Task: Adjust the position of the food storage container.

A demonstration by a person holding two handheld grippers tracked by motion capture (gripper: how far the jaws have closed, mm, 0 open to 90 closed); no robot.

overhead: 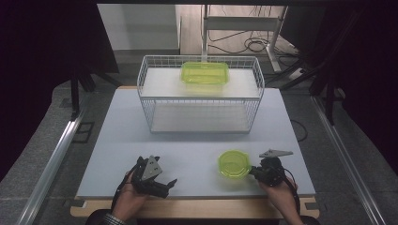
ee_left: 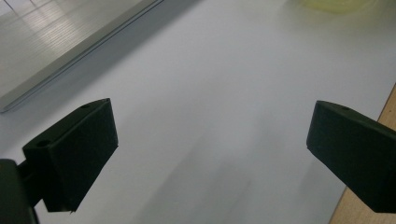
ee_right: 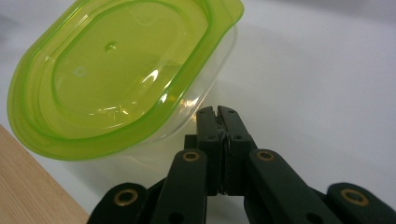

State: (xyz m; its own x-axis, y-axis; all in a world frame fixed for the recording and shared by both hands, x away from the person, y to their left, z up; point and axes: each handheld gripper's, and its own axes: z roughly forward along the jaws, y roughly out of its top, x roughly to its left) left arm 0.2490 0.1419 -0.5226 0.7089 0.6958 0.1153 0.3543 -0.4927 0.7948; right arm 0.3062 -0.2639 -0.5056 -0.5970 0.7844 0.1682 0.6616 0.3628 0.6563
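Container (overhead: pixel 233 164) with a green lid sits near the front edge of the white table (overhead: pixel 197 145), just left of my right gripper (overhead: pixel 256 171); in the right gripper view its long axis (ee_right: pixel 116 74) runs diagonally away to the upper right. My right jaws are pressed together beside its clear wall; I cannot tell whether they touch it. My left gripper (overhead: pixel 166 184) rests at the front left, jaws spread wide over bare tabletop. A wire basket (overhead: pixel 201 93) stands at the far side of the table with a second green-lidded box (overhead: pixel 205 72) on its upper shelf. I see open tabletop between the basket and both grippers, and the wooden table edge (ee_right: pixel 32 182) close beneath the container.
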